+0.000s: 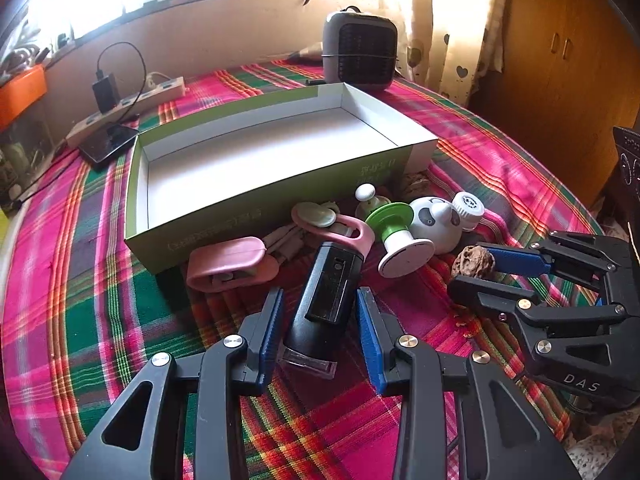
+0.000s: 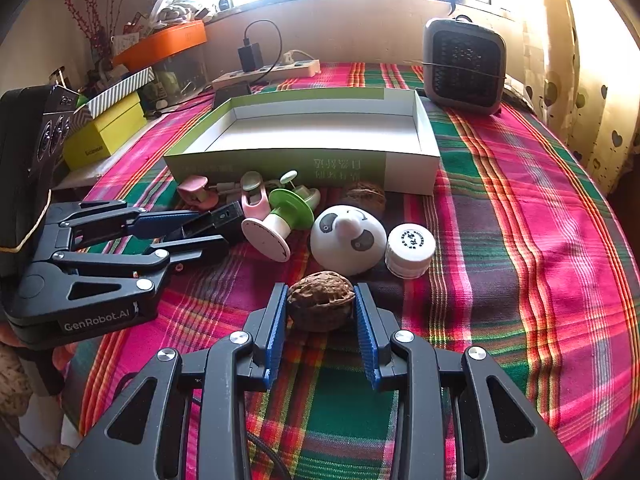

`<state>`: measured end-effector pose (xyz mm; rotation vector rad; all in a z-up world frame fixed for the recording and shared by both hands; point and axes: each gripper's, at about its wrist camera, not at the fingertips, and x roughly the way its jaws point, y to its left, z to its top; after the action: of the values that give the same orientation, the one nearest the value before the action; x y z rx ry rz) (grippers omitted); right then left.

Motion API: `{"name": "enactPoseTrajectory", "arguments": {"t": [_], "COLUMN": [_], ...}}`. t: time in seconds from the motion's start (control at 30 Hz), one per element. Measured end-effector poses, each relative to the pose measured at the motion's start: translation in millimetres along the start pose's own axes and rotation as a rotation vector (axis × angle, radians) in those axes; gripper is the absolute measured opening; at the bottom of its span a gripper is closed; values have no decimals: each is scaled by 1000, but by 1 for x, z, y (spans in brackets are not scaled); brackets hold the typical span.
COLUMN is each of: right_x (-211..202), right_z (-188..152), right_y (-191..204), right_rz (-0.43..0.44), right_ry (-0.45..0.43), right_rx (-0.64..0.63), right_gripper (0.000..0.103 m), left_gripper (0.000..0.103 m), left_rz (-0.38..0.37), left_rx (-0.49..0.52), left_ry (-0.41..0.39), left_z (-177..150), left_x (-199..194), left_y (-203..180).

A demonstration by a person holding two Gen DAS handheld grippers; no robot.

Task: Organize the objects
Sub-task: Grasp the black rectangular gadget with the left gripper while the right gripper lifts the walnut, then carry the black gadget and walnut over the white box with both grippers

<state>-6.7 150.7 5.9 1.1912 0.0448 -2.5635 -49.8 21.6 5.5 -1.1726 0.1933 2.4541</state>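
Note:
A black cylindrical device [image 1: 324, 304] lies on the plaid cloth between the fingers of my left gripper [image 1: 320, 310]. The jaws stand open close around it, with a thin gap on its left side. My right gripper [image 2: 320, 304] is shut on a brown walnut [image 2: 320, 300], both blue pads touching its sides; the left wrist view shows this walnut [image 1: 474, 260] at the right. Behind stands an empty green-and-white box [image 1: 272, 196], also in the right wrist view [image 2: 280, 164]. Before it lie pink clips [image 1: 228, 266], a green-and-white spool [image 1: 394, 236], a panda-faced dome [image 2: 348, 240] and a white cap [image 2: 410, 246].
A second walnut [image 2: 366, 196] rests against the box front. A grey heater [image 1: 360, 52] stands behind the box's right end. A power strip [image 1: 128, 106] and a phone [image 1: 108, 146] lie at the back left. A yellow box [image 2: 106, 134] sits at the left edge.

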Motion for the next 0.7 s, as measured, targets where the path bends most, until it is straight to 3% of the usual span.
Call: {"name": "enactPoseTrajectory", "arguments": {"t": [0.13, 0.7], "right_x": [0, 1], "right_z": [0, -3], "right_y": [0, 2], "right_rz": [-3, -4], "right_ry": [-2, -32], "right_rx": [-5, -24], "right_gripper": [34, 34], "left_gripper": [25, 25], "left_rz": [17, 48], "left_rx": [-18, -104], "left_ry": [-2, -10], "left_z": [0, -9], "left_x": [0, -6], "left_y": [3, -1]}}
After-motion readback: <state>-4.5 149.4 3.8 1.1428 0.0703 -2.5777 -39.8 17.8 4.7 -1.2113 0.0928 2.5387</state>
